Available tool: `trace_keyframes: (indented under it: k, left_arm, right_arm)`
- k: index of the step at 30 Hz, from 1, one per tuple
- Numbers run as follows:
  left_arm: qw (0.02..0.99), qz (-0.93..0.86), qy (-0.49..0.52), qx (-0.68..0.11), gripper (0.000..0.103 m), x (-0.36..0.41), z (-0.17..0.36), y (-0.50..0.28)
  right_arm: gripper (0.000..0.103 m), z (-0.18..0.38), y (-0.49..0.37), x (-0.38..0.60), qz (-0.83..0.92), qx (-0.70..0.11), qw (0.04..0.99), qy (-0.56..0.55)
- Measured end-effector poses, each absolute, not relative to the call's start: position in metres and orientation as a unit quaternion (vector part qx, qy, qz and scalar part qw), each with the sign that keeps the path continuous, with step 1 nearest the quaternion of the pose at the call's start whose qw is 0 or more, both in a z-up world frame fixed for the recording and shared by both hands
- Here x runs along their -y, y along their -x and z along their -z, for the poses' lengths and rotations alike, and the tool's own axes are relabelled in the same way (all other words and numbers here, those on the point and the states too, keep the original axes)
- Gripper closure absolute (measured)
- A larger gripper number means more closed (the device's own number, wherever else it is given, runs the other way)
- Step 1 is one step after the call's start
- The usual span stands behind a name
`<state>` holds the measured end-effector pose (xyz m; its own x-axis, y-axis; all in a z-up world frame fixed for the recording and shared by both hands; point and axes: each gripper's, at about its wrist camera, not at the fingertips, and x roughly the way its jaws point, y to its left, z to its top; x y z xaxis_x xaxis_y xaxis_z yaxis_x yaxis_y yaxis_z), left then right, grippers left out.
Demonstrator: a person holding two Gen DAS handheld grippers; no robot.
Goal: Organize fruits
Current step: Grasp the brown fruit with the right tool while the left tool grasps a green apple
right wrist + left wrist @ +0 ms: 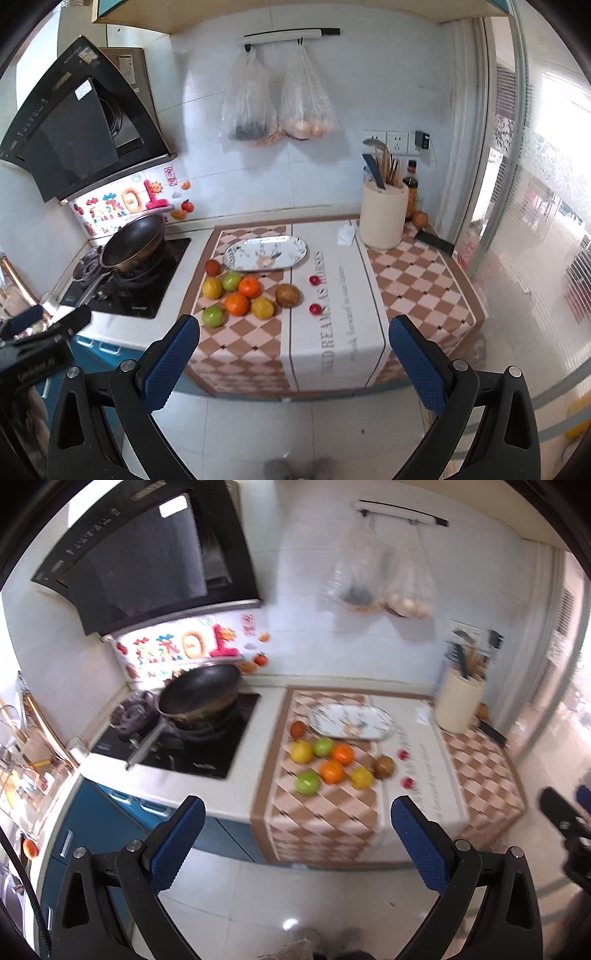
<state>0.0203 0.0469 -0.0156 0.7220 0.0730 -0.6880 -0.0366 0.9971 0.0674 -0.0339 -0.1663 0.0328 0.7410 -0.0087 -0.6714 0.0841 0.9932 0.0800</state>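
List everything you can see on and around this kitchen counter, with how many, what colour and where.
oranges: 2, orange, on the checked cloth in front of the tray
green fruits: 2, green, same cluster
yellow fruits: 2, yellow, same cluster
brown fruit: 1, right of the cluster
dark red fruit: 1, by the tray's left end
small red fruits: 2, on the white strip
tray: 1, pale patterned, behind the fruit
wok: 1, black, on the stove
utensil holder: 1, cream, back right
plastic bags: 2, clear, hanging on the wall
left gripper: blue pads, jaws open, empty
right gripper: blue pads, jaws open, empty
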Motion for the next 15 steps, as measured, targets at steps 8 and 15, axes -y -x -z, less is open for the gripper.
trace_keyframes:
  k: [8,15]
  left_arm:
    - [0.906,-0.078,-0.055,-0.413,0.0,-0.09,0.081,-0.095]
    - [0.838,-0.044,-0.017,-0.544,0.003,-0.111,0.168,-0.178]
  right_arm:
    - [0.0,0.04,-0.033,0.161,0.013,-0.42,0.901,-0.108]
    - [0.013,0.133,-0.118,0.16,-0.001,-0.501,0.857,-0.119]
